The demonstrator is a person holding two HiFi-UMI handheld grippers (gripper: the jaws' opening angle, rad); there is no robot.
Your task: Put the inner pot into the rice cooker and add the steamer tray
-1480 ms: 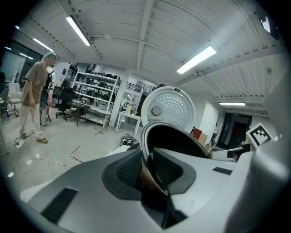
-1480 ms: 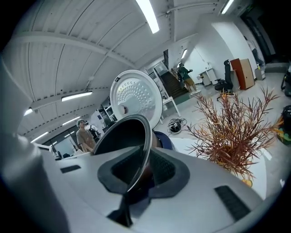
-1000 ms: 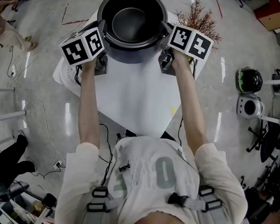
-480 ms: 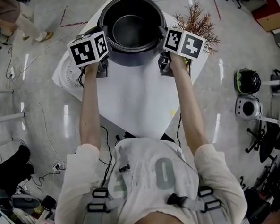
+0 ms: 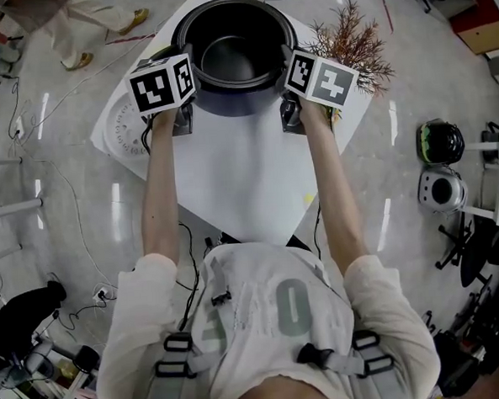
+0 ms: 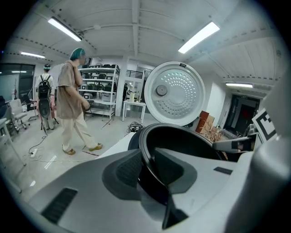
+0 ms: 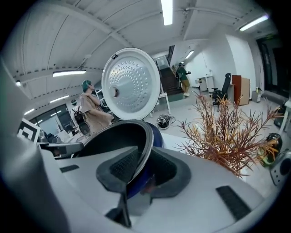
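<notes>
At the rice cooker (image 5: 235,102), the left gripper (image 6: 148,166) pinches the inner pot (image 5: 232,45).

Ceiling strip lights (image 6: 198,37) near twelve to one o'clock are brightening both gripper views evenly, their glare is streaking the glossy floor (image 5: 120,215) at nine o'clock in the head view, and fisheye distortion is bending the dark-vignetted edges.

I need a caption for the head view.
Pot in cooker: left gripper grips its rim, right gripper just opening jaws around it.
</notes>
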